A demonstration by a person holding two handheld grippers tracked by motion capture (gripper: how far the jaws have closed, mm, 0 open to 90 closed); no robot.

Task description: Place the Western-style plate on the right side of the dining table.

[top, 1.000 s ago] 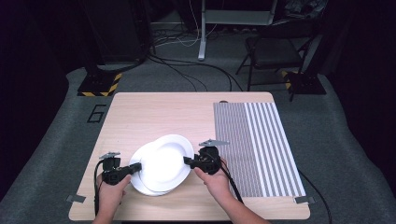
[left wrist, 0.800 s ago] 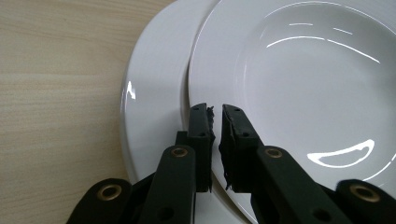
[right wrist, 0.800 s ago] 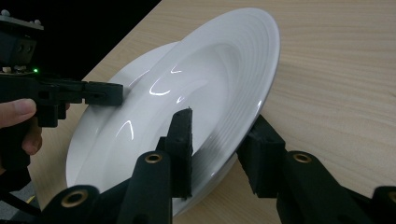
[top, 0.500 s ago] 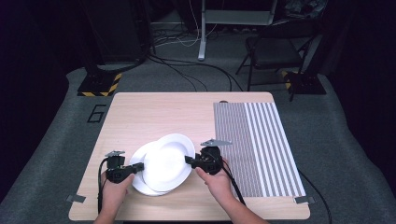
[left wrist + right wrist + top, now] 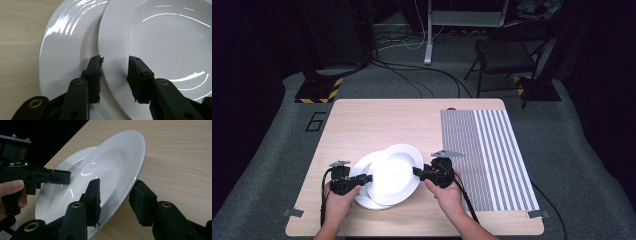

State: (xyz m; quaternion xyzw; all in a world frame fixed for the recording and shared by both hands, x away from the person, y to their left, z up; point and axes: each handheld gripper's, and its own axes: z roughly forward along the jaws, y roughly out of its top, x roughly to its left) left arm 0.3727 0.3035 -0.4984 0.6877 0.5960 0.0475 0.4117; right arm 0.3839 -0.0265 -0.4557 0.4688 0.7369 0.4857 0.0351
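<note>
Nearest us, both forearms enter from the bottom of the high view, each hand wrapped round a gripper on the wooden desk point(image 5: 377, 120). Our left gripper point(image 5: 361, 178) points right toward the plates. Its fingers point(image 5: 96, 77) stand apart, straddling the near rim of the upper plate point(image 5: 395, 172); one sits over the lower plate point(image 5: 362, 170), the other over the upper plate's bowl, and we see no clamping. Our right gripper point(image 5: 417, 171) points left, with its fingers point(image 5: 93, 197) set either side of the upper plate's rim, one above and one below. They sit close to it, but we cannot tell whether they press it.

Both plates are white and lie at the desk's near middle. The upper one overlaps the lower and tilts up on our right side, as the right gripper view shows.

To the right a striped mat point(image 5: 484, 155) covers the desk's right part. Beyond the desk, the grey floor bears a "6" point(image 5: 315, 121), black cables point(image 5: 412, 80), a yellow-and-black striped base point(image 5: 318, 92) and a dark chair point(image 5: 504, 60).
</note>
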